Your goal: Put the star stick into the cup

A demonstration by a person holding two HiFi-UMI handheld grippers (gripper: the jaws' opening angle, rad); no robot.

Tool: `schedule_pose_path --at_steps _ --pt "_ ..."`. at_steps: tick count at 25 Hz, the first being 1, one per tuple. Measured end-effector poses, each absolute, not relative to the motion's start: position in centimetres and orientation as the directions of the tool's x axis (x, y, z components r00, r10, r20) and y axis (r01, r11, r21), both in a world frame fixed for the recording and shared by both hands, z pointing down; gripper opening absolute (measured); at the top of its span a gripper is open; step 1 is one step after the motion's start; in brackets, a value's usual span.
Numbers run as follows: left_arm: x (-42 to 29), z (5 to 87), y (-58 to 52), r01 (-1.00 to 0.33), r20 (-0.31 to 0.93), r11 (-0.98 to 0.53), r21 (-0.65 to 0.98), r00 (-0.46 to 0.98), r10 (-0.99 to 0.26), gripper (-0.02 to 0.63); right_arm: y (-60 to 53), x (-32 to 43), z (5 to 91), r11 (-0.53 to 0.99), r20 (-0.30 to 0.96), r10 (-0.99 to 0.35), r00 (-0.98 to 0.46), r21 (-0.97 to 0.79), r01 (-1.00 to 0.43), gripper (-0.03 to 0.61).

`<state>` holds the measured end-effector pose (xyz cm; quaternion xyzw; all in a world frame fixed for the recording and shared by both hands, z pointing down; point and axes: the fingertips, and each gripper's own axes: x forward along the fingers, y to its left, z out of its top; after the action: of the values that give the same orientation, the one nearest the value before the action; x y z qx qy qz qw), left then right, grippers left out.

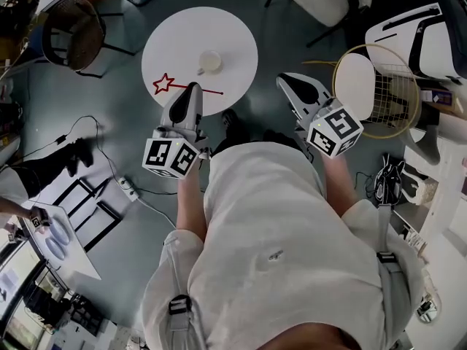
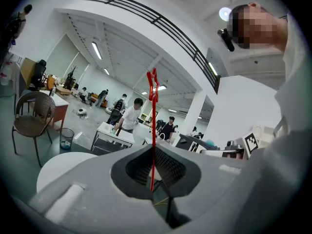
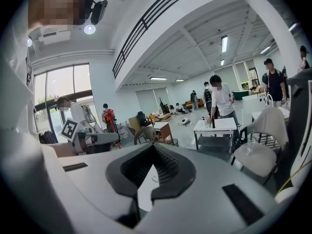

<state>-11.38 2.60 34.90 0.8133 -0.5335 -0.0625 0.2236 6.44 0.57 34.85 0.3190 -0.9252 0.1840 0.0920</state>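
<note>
the left gripper (image 1: pixel 194 87) has its jaws clenched on the thin red star-topped stick (image 2: pixel 153 130) over the round white tabletop (image 1: pixel 233 42); the right gripper (image 1: pixel 286 79) is closed, empty; best to centre the stick above the small white cup (image 1: pixel 210 63), then lower its bare end in slowly.

Around you on the grey floor (image 1: pixel 292 57) stand a round white counter (image 1: pixel 233 39), a dark wicker chair (image 1: pixel 73 31) to its left and a yellow-rimmed racket (image 1: pixel 398 93) at your right, while a white power strip (image 1: pixel 129 189) lies at your left.
</note>
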Motion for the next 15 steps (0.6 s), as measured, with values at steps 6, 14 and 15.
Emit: schedule_pose_path --at_steps 6,14,15 --pt "-13.8 35.5 0.4 -0.827 0.145 -0.346 0.442 0.447 -0.883 0.015 -1.1 3.9 35.3 0.709 0.304 -0.567 -0.765 -0.293 -0.642 0.008" --pt "-16.8 36.9 -0.4 -0.813 0.173 -0.357 0.459 0.476 -0.862 0.015 -1.2 0.8 36.3 0.687 0.338 -0.565 -0.753 -0.313 -0.656 0.008" --pt "-16.8 37.1 -0.8 -0.813 0.176 -0.356 0.461 0.477 -0.861 0.015 -1.4 0.8 36.5 0.684 0.341 -0.565 -0.752 -0.316 -0.657 0.008"
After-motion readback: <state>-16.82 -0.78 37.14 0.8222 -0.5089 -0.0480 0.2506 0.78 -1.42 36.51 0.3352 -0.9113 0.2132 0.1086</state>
